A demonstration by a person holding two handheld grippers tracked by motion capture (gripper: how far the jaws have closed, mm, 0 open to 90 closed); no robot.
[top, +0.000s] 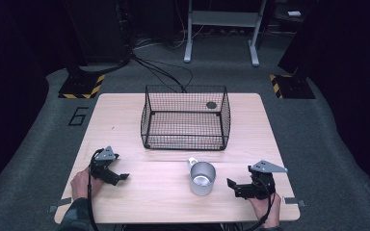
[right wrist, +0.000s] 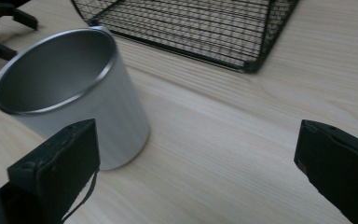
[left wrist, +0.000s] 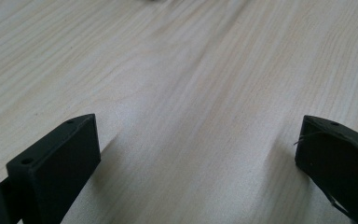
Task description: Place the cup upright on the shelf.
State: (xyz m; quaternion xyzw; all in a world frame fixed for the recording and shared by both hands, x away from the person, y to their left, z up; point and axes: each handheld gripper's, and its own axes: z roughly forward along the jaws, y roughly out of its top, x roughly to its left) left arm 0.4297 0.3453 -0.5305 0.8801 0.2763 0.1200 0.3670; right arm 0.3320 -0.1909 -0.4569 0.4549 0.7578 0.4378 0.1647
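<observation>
- The metal cup stands upright on the tabletop, near the middle of its near half, with its handle turned to the far left
- The right gripper is just to the right of the cup, not touching it; its jaws are spread wide and hold nothing
- The left gripper is at the near left, well apart from the cup; its jaws are also spread, over bare wood
- The wire basket stands beyond the cup, on the far half of the tabletop
</observation>
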